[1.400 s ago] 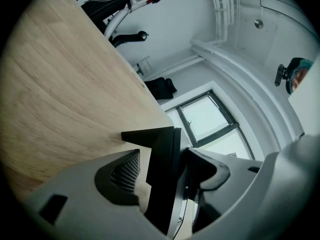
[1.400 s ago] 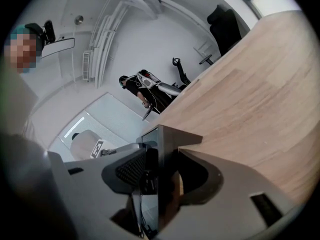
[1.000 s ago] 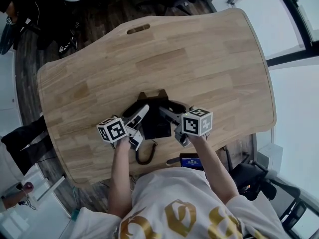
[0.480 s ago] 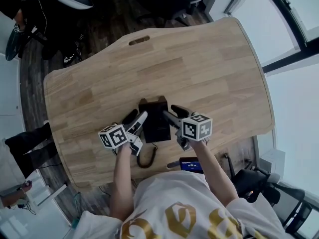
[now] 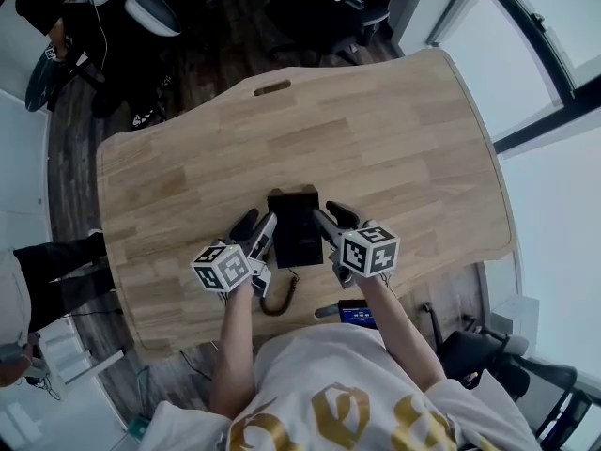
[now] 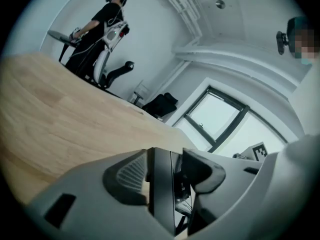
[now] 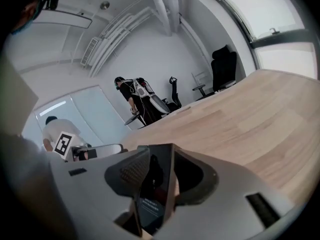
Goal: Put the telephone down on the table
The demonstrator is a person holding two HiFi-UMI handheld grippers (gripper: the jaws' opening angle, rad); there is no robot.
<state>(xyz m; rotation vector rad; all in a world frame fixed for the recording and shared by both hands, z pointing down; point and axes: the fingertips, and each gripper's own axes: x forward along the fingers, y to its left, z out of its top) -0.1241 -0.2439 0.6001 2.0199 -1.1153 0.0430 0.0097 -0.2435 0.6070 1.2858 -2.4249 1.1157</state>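
— Where's the phone (image 5: 295,225)?
— Over the near middle of the table (image 5: 404,130), pinched from both sides. The left gripper (image 5: 255,230) clamps its left edge and the right gripper (image 5: 332,219) its right. Both pairs of jaws have just been closing onto it.
— Which way does it lie?
— Its long axis runs away from the person, toward the far edge. The cord (image 5: 279,299) curls by the near end.

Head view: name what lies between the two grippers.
The black telephone fills that stretch in the head view. The jaws of the left gripper and right gripper have just been closing, each on one side of it.
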